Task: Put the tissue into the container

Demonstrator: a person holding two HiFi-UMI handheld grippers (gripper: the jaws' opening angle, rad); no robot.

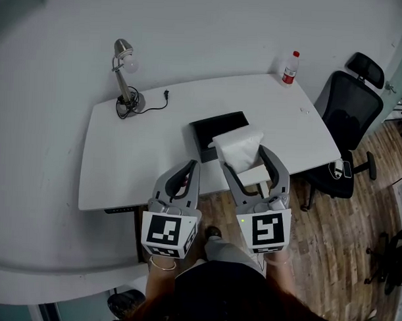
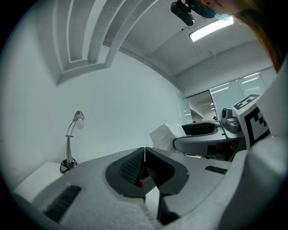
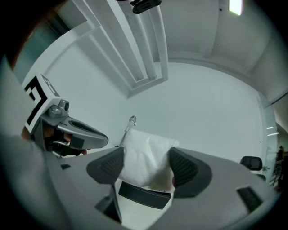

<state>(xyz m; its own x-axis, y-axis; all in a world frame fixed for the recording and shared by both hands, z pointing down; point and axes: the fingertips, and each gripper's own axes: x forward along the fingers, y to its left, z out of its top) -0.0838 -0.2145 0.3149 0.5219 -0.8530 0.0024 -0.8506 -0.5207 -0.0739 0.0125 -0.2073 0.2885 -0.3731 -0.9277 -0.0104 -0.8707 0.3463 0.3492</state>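
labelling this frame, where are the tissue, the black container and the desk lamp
tissue point(image 1: 238, 146), head view, middle of the white pack
black container point(image 1: 210, 130), head view, bare inside left of the tissue
desk lamp point(image 1: 123, 81), head view, its stem

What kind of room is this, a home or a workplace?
Probably a workplace, an office of some kind. There is a wide white desk, a black mesh swivel chair sits beside it, and a silver gooseneck desk lamp stands on the desk's far corner.
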